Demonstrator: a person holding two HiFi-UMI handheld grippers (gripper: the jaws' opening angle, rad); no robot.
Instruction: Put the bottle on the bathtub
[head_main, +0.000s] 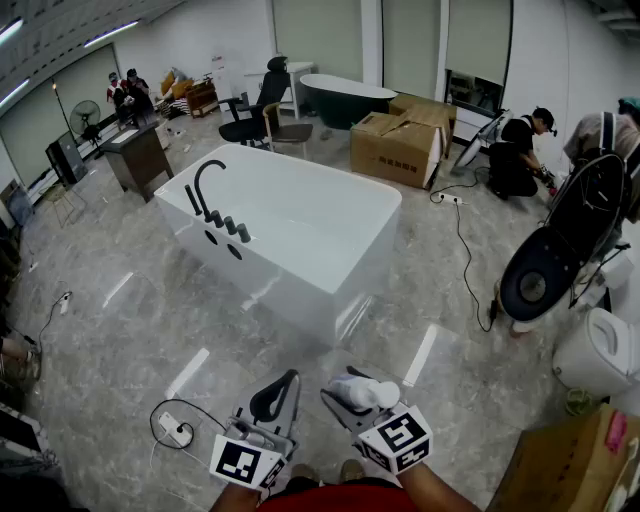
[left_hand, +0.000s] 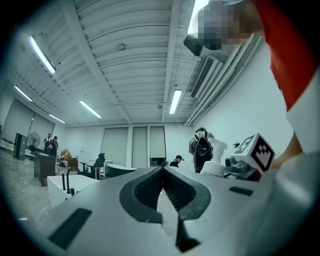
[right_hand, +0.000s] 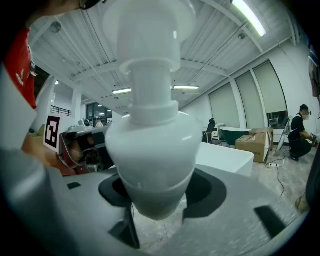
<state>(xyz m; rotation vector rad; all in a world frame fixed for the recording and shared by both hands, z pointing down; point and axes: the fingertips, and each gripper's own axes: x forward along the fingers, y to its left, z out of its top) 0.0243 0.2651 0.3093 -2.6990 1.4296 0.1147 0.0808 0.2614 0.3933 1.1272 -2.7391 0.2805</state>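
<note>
1. Bottle (head_main: 364, 391), white, sits gripped in the right tongs (head_main: 345, 398) at lower centre, its long axis roughly across the frame.
2. Left tongs (head_main: 282, 398) just beside it, clenched on nothing.
3. Bathtub (head_main: 290, 290) lies up-frame, well apart, its flat rim the likely landing surface.
4. Marble floor (head_main: 130, 330) between; boxes (head_main: 395, 145) and people beyond.

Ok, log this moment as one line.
right gripper: shut on bottle | left gripper: shut, empty | bathtub: ahead across floor, bottle not yet on it
</note>
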